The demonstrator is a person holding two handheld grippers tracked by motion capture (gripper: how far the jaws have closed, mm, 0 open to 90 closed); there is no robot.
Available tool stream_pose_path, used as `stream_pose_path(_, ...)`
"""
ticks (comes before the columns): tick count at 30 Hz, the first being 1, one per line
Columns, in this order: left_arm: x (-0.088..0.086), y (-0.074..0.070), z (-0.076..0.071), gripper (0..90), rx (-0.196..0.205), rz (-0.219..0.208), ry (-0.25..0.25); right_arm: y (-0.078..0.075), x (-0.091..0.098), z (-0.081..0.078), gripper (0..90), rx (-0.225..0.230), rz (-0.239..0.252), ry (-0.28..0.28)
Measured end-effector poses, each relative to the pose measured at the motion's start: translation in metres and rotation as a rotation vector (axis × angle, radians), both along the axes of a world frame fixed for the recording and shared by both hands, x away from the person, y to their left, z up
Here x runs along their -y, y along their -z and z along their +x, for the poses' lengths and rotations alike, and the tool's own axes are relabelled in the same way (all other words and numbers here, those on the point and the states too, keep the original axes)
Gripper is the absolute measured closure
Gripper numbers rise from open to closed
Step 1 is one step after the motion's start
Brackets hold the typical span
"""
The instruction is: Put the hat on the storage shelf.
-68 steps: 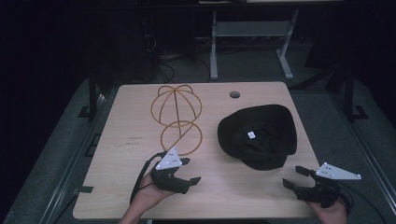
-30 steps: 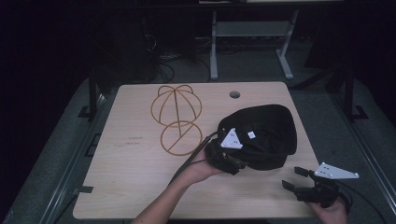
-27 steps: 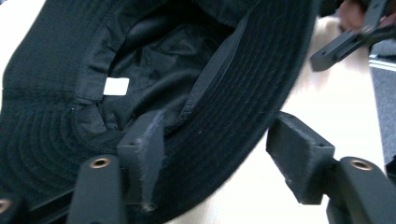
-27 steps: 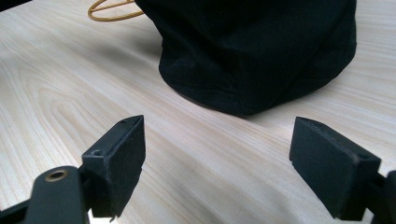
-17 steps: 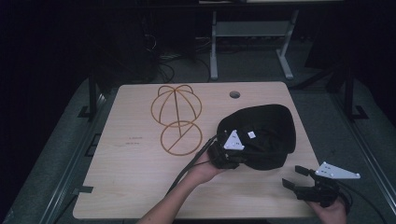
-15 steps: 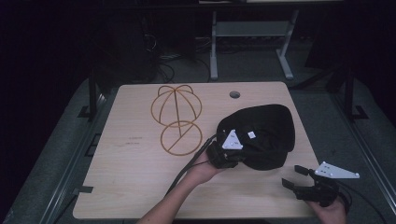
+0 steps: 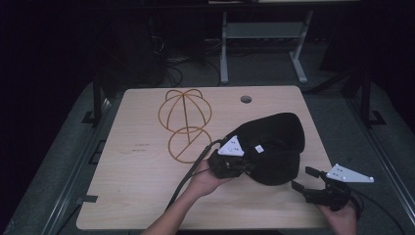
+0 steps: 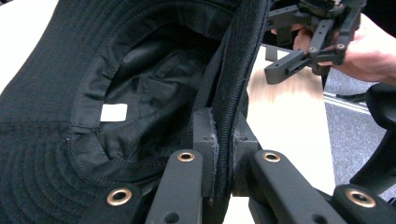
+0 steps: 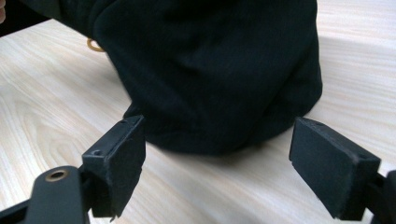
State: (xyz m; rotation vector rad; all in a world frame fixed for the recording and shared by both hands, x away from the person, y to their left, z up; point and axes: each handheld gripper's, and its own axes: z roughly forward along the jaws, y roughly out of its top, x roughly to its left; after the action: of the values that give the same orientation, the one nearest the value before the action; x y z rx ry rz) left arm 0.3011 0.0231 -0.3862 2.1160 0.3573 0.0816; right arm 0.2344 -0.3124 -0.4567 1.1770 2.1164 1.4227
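I've just been closing my left gripper (image 8: 223, 154) on the black hat's (image 7: 274, 147) brim, ready to lift it, while my right gripper (image 9: 217, 163) waits wide open, empty, just short of the hat's crown.

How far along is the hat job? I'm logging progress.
Done: the left claw has just closed on the brim of the black fabric bucket hat, pads pinching its edge. In hand: that grip. Left: the hat lies on the light wooden table, apart from the brown wire hat stand; the right claw waits open.
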Motion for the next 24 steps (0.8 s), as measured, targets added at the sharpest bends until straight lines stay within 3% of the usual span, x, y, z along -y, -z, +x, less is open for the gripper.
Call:
stream_pose_path(6,-0.003,0.002,-0.003,84.8,-0.018,-0.027,0.012,0.002,-0.002,0.007,20.1,-0.008,0.009,-0.009)
stream_pose_path(12,-0.003,0.003,-0.005,85.0,-0.022,-0.041,0.019,0.007,-0.003,0.019,24.3,-0.029,0.071,-0.017)
stream_pose_path(15,-0.004,0.003,-0.004,85.1,-0.020,-0.032,0.023,0.011,-0.007,0.025,38.1,-0.021,0.077,-0.033)
stream_pose_path(21,-0.007,0.003,-0.004,85.2,-0.014,-0.031,0.020,0.012,-0.014,0.028,82.6,0.009,0.084,-0.098)
stream_pose_path(24,-0.011,0.004,-0.005,85.1,-0.015,-0.030,0.018,0.010,-0.016,0.027,84.3,0.010,0.078,-0.103)
